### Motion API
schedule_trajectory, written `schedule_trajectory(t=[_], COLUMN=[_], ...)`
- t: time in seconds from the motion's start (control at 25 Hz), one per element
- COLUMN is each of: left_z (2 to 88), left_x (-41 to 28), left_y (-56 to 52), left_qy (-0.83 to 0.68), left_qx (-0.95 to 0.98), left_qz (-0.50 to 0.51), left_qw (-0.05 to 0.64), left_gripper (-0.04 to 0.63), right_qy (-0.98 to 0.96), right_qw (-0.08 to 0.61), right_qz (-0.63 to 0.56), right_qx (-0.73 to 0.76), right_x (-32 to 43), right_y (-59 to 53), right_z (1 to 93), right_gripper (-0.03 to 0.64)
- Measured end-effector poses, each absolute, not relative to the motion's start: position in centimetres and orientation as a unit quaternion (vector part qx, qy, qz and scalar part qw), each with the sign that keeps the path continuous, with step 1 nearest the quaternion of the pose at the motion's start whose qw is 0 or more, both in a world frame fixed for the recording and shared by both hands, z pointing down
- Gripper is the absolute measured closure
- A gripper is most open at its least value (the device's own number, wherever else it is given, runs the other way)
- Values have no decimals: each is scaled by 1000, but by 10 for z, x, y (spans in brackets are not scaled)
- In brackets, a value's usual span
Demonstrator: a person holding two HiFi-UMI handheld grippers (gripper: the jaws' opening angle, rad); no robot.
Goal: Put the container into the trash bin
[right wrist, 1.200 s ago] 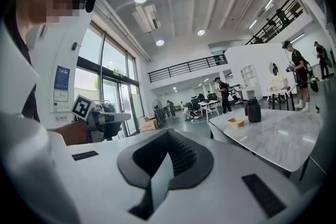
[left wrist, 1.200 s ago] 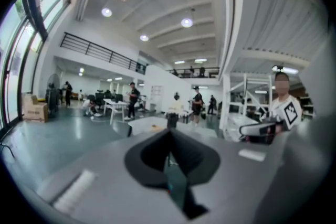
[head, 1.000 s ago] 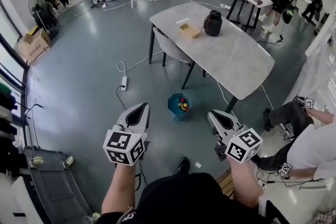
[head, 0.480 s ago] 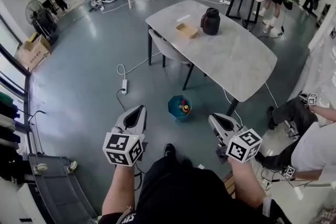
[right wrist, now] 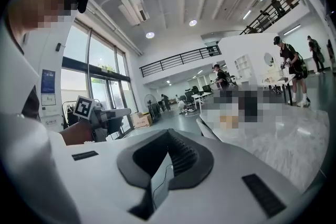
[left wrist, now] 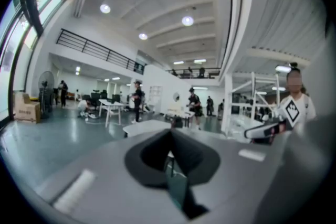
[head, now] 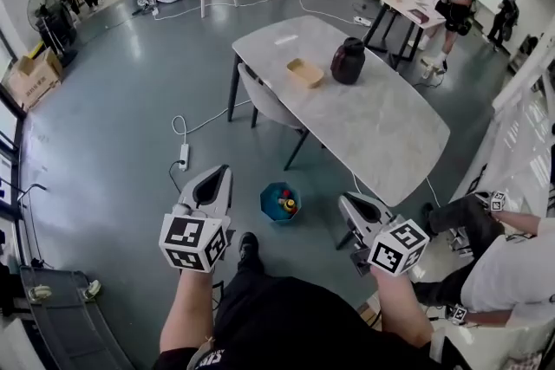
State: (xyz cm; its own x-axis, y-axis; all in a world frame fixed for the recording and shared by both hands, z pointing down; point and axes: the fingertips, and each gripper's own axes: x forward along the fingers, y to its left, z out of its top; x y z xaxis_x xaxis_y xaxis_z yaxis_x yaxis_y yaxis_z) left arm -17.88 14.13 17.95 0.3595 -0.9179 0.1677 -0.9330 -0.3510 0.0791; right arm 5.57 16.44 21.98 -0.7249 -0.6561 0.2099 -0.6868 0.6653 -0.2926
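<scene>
Drawn closer to the table [head: 390,126] than a second ago. Trash bin [head: 267,210] on the floor off its near long edge. Container [head: 305,72] untouched toward the far end, beside a dark jug [head: 348,61]. Left gripper [head: 224,172] and right gripper [head: 345,200] clenched, empty; pickup likely next.

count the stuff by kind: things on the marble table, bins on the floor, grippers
tan container: 1
dark jug: 1
blue trash bin: 1
hand-held gripper: 2 (left, right)
total: 5
</scene>
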Motion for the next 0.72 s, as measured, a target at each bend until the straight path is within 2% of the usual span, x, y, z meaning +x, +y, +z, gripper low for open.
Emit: schedule_trajectory(t=[0.28,0.72], left_z=[178,188], left_x=[-230,-247], left_y=[36,-79], left_qy=[-553,-473], left_qx=[827,872], left_qz=[45,72], left_qw=[85,101], left_gripper=[586,586], right_qy=[-904,-891], right_qw=[74,89], right_qz=[156,164], right_qx=[391,415], right_x=[11,-71], right_y=[65,-38], right_z=[210,209], right_gripper=[623,623])
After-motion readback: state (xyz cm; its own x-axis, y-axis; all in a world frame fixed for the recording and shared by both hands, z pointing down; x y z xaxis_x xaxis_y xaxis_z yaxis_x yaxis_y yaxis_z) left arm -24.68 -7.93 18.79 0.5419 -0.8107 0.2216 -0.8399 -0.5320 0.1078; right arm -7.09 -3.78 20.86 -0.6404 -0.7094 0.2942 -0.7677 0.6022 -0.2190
